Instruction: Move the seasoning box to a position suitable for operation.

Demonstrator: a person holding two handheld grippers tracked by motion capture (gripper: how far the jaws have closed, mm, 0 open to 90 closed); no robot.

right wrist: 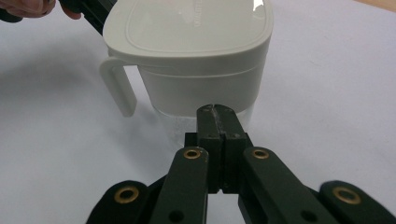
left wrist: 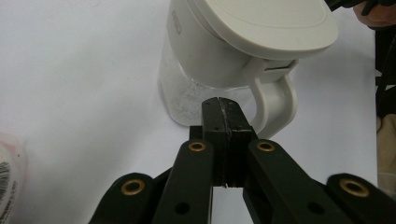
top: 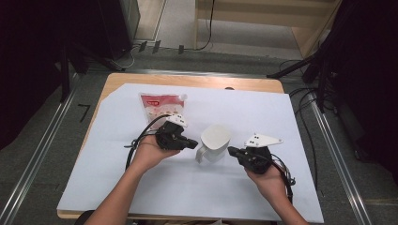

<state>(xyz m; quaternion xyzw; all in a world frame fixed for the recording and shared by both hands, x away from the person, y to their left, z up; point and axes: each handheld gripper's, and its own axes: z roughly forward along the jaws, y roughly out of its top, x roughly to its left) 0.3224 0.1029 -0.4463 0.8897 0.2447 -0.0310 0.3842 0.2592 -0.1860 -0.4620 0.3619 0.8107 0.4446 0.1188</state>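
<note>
A white lidded jug (top: pixel 214 143) with a clear lower body and a side handle stands upright on the white sheet (top: pixel 141 187), between the two grippers. My left gripper (top: pixel 195 144) sits just left of the jug, jaws pressed together with nothing in them, tips close to the jug's handle (left wrist: pixel 275 100). My right gripper (top: pixel 230 151) sits just right of the jug, jaws also pressed together and empty, pointing at the jug's body (right wrist: pixel 196 88). In each gripper view the closed tips (left wrist: pixel 223 105) (right wrist: pixel 215 112) stop short of the jug. A red-and-white pouch (top: pixel 162 105) lies flat behind the left hand.
The white sheet covers a wooden table (top: pixel 197 80) whose far edge shows beyond it. Cables trail from both grippers over the sheet. Metal floor rails (top: pixel 42 154) run along both sides of the table, and dark stands and wires crowd the floor at right.
</note>
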